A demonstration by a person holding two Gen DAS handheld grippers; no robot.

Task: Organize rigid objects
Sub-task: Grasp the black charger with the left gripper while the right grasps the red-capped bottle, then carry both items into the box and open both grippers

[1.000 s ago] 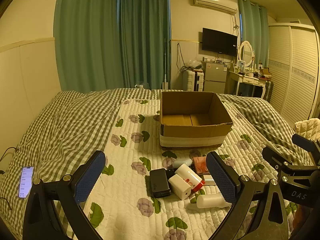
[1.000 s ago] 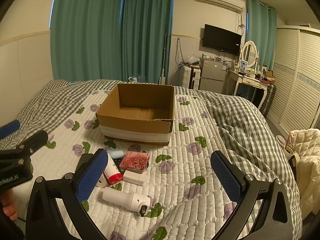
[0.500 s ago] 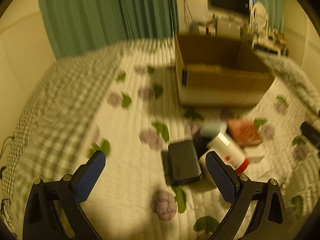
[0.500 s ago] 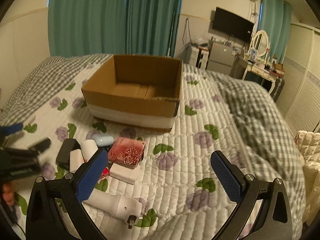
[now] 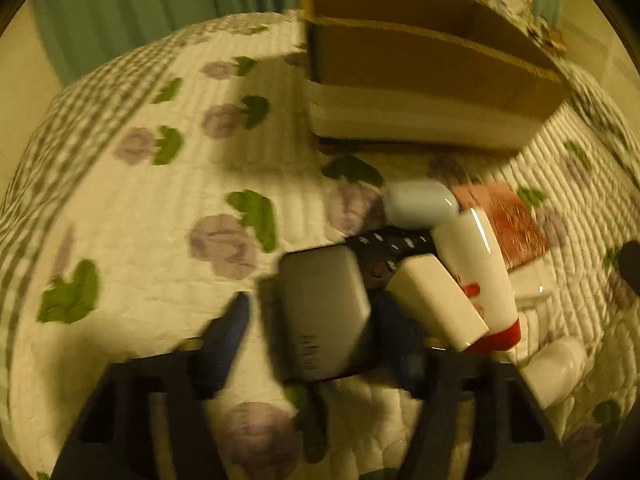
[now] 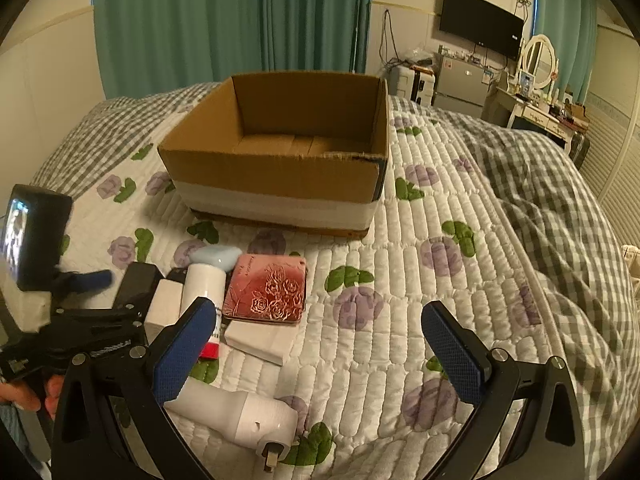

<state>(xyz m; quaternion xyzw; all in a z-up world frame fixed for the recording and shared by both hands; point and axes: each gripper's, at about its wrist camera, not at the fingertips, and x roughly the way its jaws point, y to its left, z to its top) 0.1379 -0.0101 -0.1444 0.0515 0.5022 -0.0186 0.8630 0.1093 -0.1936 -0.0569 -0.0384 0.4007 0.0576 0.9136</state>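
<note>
- Your left claw [image 5: 316, 332] is blurred; its jaws are closing around the dark case [image 5: 324, 312], contact unclear.
- Your right claw [image 6: 320, 344] stands spread, empty.

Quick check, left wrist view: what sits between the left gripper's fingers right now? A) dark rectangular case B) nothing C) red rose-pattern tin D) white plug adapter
A: the dark rectangular case lies between the closing jaws of the left gripper, left of the white block and the tin.
</note>
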